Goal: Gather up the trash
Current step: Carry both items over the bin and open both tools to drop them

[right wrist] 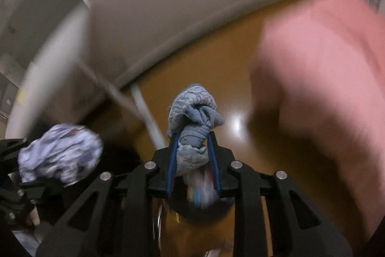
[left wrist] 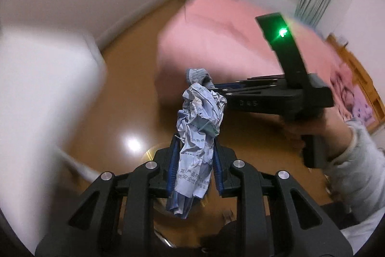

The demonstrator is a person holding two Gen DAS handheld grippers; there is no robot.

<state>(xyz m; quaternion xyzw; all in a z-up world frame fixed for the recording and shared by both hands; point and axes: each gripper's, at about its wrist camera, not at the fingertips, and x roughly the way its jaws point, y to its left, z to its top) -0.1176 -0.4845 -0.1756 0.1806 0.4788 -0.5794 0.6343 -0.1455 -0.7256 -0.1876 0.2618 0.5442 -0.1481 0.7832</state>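
A crumpled printed paper (left wrist: 196, 136) is clamped between the narrowly parted blue pads of the left gripper (left wrist: 195, 148), which is pitched steeply down over the wooden floor (left wrist: 125, 100). Beside the pink bed (right wrist: 324, 88), a wadded grey-blue cloth (right wrist: 192, 122) is pinched by the right gripper (right wrist: 192, 151), likewise tilted downward. The right gripper's handle is gripped by a hand (left wrist: 310, 122) in a grey sleeve (left wrist: 356, 160).

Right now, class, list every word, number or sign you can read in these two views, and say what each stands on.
"其产品符": crumpled printed paper in the left gripper, lower part.
"质安全性": same paper, the line below; its further characters are creased, unreadable.
Faint marks on the right gripper's black body: too blurred to read.
Blue cloth: no text.
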